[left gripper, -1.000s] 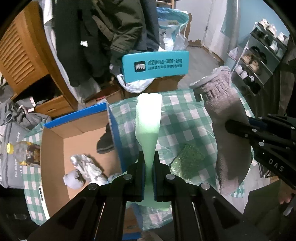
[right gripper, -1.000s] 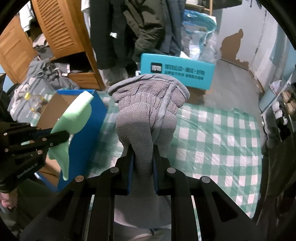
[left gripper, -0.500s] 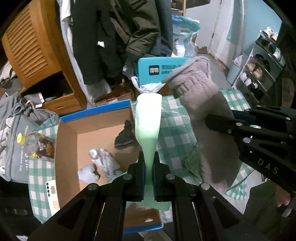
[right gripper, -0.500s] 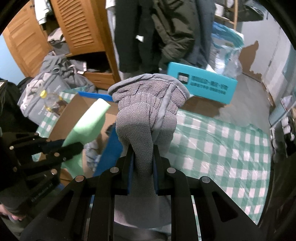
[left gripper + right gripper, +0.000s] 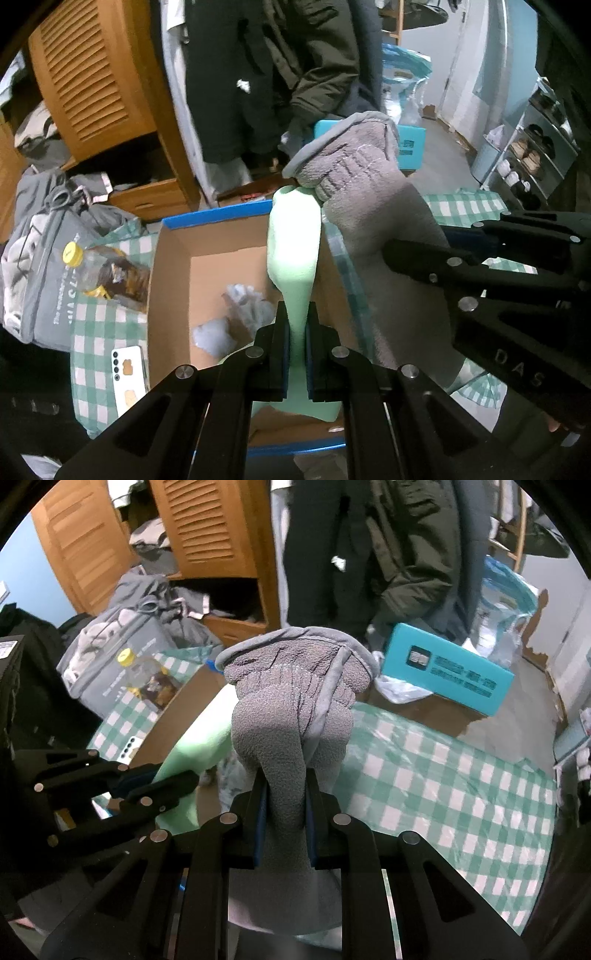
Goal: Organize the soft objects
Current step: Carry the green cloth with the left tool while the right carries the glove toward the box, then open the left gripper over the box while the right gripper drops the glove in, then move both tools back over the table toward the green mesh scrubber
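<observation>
Clamping a pale green sock, the left gripper holds it upright over the open cardboard box, whose floor shows crumpled grey socks at about 9 o'clock from the fingertips. At 2 o'clock, the right gripper is closed tight on a thick grey sock, its cuff touching the green sock's top. A checked tablecloth covers the table; a bottle and phone lie at the box's 9 o'clock side.
</observation>
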`<state>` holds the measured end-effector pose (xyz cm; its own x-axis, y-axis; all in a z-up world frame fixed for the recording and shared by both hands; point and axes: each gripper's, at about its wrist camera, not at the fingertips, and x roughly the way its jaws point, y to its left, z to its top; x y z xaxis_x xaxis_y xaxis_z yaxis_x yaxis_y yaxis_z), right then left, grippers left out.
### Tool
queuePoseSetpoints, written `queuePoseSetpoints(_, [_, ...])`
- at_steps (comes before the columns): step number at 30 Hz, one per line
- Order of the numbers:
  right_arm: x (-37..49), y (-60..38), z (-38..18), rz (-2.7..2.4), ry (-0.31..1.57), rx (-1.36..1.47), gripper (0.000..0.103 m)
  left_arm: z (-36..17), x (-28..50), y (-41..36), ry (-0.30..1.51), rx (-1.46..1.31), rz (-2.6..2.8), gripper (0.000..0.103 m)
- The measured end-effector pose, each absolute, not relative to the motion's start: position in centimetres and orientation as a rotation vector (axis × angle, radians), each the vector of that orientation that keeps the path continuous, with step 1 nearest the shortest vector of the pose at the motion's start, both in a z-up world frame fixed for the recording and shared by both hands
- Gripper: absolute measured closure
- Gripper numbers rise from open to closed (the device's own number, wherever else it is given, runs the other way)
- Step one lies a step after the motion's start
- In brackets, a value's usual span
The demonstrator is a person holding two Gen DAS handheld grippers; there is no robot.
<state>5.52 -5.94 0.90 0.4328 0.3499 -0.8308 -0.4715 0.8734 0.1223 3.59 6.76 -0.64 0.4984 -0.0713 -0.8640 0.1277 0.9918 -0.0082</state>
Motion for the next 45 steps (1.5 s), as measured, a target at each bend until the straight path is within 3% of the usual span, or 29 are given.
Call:
queuePoseSetpoints(19, [6.7,3.1,-3.6,0.582,1.126,-0.192,0.087,-6.5,4.5,12.1,1.176,0.034,0.035,0.095])
queuePoseSetpoints(22, [6.9,3.3,-4.5,0.598,1.158,-0.173,0.082,-6.6,4.5,12.3,1.181,0.033,0.045,0.088])
queuePoseSetpoints(25, [7.0,3.1,-4.5,0.593,1.160,-0.161,0.066,-6.1,4.5,12.4,1.167,0.018,0.046,0.060])
queuePoseSetpoints(26, [7.0,3.0,-4.4,0.589,1.156,-0.161,0.066,-5.9,4.5,12.5,1.157,0.014,0.044,0.050])
queuePoseSetpoints(27, [7.0,2.8,-4.3,0.589,1.151,-0.155,0.066,-5.7,4.5,12.4,1.147,0.018,0.045,0.047])
queuePoseSetpoints(30, [7.1,2.2,-4.0,0.579,1.149,-0.145,0.065,-5.3,4.5,12.2,1.137,0.025,0.041,0.046])
queuePoseSetpoints(38, [7.1,0.1,-2.8,0.538,1.118,-0.128,0.043,-5.0,4.4,11.5,1.133,0.038,0.034,0.039])
queuePoseSetpoints(45, [7.1,-3.0,-2.6,0.479,1.111,-0.112,0.040,-4.4,4.2,10.0,1.116,0.051,0.002,0.033])
